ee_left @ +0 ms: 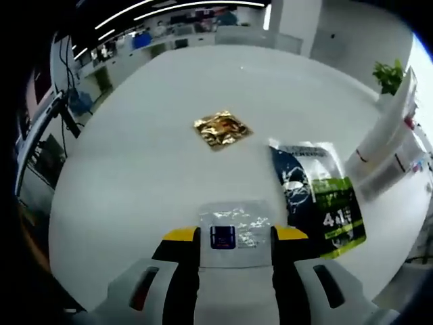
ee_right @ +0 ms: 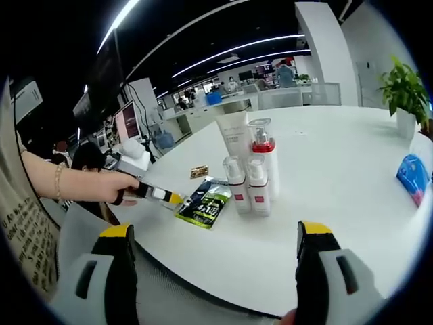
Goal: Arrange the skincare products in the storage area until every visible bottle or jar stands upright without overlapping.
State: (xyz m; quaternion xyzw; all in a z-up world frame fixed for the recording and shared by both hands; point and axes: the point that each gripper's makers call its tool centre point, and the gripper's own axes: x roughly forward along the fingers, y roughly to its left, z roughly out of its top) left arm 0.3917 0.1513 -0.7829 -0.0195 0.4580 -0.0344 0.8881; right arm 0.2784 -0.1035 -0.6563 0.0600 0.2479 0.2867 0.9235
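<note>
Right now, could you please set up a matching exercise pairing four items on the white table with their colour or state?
Things:
1. gold foil packet
2. dark pouch
3. red-collared bottle
4. clear sachet

Descriptions:
A. stands upright among white bottles
B. lies flat, with a green lower part
C. crinkled and shiny, lying alone near the table's middle
D. transparent, flat between the jaws of the left hand-held gripper

Pairs: 1-C, 2-B, 3-A, 4-D
</note>
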